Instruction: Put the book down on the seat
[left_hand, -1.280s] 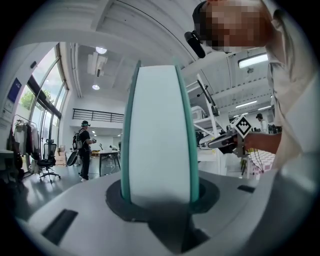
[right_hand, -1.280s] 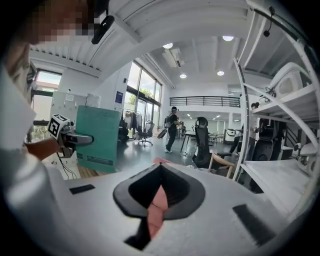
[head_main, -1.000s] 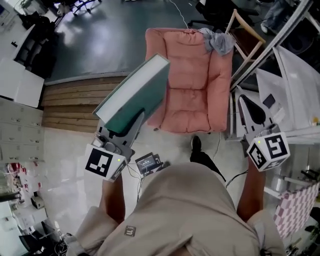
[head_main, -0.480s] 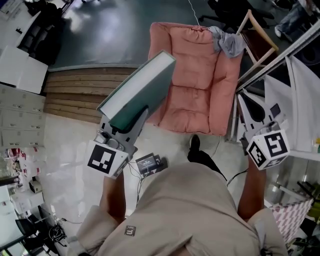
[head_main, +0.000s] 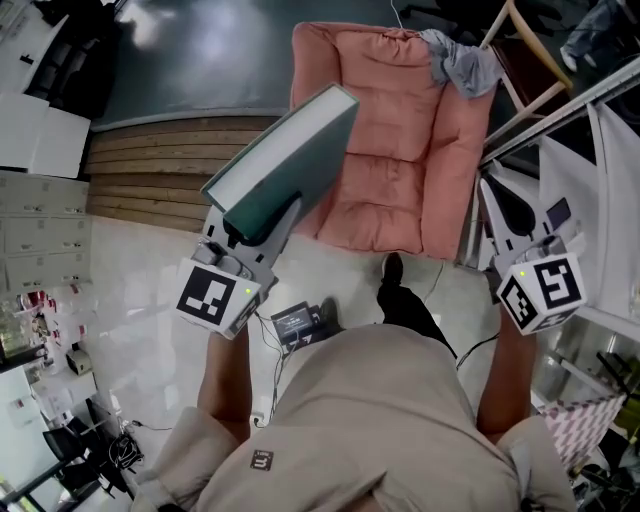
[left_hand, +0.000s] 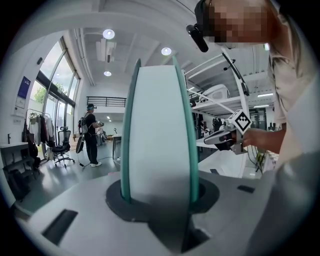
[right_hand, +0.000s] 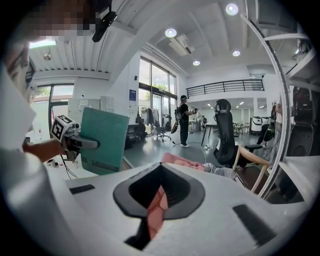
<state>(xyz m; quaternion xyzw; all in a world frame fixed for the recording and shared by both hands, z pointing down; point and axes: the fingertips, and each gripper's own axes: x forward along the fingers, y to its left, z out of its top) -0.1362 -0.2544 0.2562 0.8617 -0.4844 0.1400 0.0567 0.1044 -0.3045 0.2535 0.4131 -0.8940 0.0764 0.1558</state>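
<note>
Left gripper (head_main: 258, 228): jaws part-way apart, clamped on the lower end of the thick teal book (head_main: 285, 165) (page edges face me in the left gripper view). The book is held in the air, slanting up, its far end over the left arm of the pink armchair (head_main: 455, 170) in the head view; it is not on the seat (head_main: 385, 205). Right gripper (head_main: 508, 212): jaws drawn together, nothing between them, beside the chair's right side. A grey cloth (head_main: 462, 62) lies on the backrest corner.

Person wearing a beige short-sleeved shirt (head_main: 380, 420) with a small logo, dark trousers (head_main: 415, 315) and a black shoe (head_main: 392, 270); the grey left claw (head_main: 265, 215) and right claw (head_main: 492, 192) carry white cubes (head_main: 213, 297) printed with black square markers.
</note>
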